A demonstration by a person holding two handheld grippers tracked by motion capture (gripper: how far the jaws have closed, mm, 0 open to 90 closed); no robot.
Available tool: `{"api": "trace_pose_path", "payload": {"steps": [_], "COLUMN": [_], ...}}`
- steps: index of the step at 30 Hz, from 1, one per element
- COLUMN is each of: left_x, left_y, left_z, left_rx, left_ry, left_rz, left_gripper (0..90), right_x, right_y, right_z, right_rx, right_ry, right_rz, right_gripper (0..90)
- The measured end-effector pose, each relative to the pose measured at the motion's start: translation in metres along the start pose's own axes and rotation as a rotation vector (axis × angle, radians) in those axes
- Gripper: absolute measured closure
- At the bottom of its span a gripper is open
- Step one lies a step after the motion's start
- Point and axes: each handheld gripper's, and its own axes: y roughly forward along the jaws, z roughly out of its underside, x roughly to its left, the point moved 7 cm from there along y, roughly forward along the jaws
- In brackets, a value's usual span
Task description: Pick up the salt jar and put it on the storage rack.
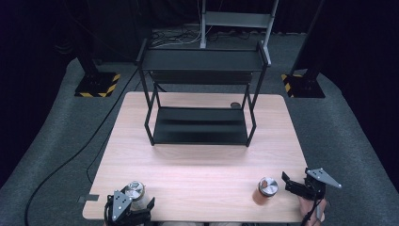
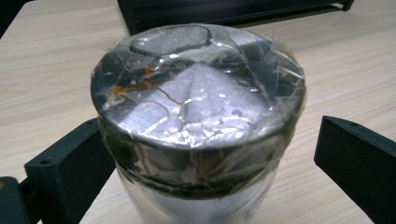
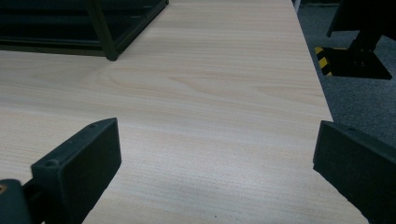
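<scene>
- While the left gripper (image 1: 133,210) straddles a jar (image 1: 134,193) at the desk's (image 1: 197,165) near left edge, its jaws stand spread on either side of the metal lid, one just beside the wall and the other apart, nothing pinched yet.
- Film wrapped over that lid (image 2: 198,88) suggests a sealed jar, so a grip low on the body would likely hold better than one on the slick cap.
- At the near right, the right gripper (image 1: 294,183) waits with jaws spread wide over bare wood, just beside a second jar (image 1: 266,190) with orange contents, apart from it.
- Farther back stands a black two-tier rack (image 1: 202,94), both shelves bare, its open front facing the jars: probably where they are bound.
</scene>
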Motion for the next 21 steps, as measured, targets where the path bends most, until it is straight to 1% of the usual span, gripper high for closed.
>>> {"api": "trace_pose_path", "payload": {"steps": [1, 4, 10, 13, 16, 21], "left_x": [-0.001, -0.002, -0.003, -0.003, -0.003, -0.002], "left_y": [-0.003, -0.003, 0.000, 0.001, 0.004, 0.007], "left_z": [-0.001, -0.001, -0.001, -0.001, 0.000, 0.001], "left_rx": [-0.003, -0.005, 0.008, 0.011, 0.024, 0.036], "left_ry": [0.007, 0.011, 0.013, 0.014, 0.003, -0.003], "left_rz": [-0.005, -0.003, -0.002, -0.006, -0.009, -0.020], "left_gripper": [0.0, 0.0, 0.0, 0.0, 0.0, 0.0], "right_x": [0.000, 0.000, 0.001, 0.000, 0.001, 0.001], "right_y": [0.001, 0.000, 0.001, 0.001, 0.000, 0.000], "right_z": [-0.001, 0.000, 0.000, -0.001, 0.000, 0.000], "right_rx": [0.005, 0.003, 0.005, 0.006, 0.001, 0.002], "right_ry": [0.001, 0.001, -0.006, -0.002, -0.001, -0.003], "right_rz": [0.000, -0.001, 0.008, 0.004, 0.006, 0.007], "right_gripper": [0.0, 0.0, 0.0, 0.0, 0.0, 0.0]}}
